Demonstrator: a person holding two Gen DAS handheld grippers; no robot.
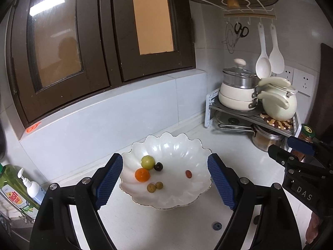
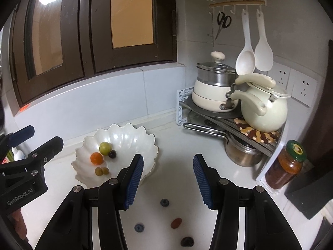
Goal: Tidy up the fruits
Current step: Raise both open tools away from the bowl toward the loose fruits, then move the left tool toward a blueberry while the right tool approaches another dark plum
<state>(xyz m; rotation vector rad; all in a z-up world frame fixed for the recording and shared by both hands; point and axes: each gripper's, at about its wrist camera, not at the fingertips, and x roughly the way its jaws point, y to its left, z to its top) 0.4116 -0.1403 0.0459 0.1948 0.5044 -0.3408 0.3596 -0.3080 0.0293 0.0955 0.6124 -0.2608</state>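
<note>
A: Which step is shown?

B: Mid-collection, by my judgement. The scalloped bowl (image 1: 166, 145) already holds a green fruit (image 1: 148, 162), an orange fruit (image 1: 142, 174), a dark fruit (image 1: 158, 166), two small yellowish fruits (image 1: 154, 186) and a reddish one (image 1: 188, 174). The left gripper (image 1: 165, 182) has its jaws spread wide and empty, with the bowl framed between them. The right gripper (image 2: 168, 182) has its jaws apart at a narrower gap, pinching nothing.

A: Where is the remaining fruit?

B: On the white surface (image 2: 177, 166), below and between the right jaws: a blueberry (image 2: 164, 202) nearest the tips, a second blueberry (image 2: 139, 227) under the left-hand jaw, a reddish oval fruit (image 2: 176, 223), and a dark berry (image 2: 187, 241) closest to the camera.

A: What does the next move call for?

B: Probably lowering the right jaws around one loose fruit, the nearest blueberry being the best centred, and closing gently, since small round fruit will roll or bruise.

A: What is unclear?

B: The dark berry's kind cannot be made out. The bowl's right side is hidden behind a jaw in the right wrist view, so the reddish fruit inside appears only in the left view.
</note>
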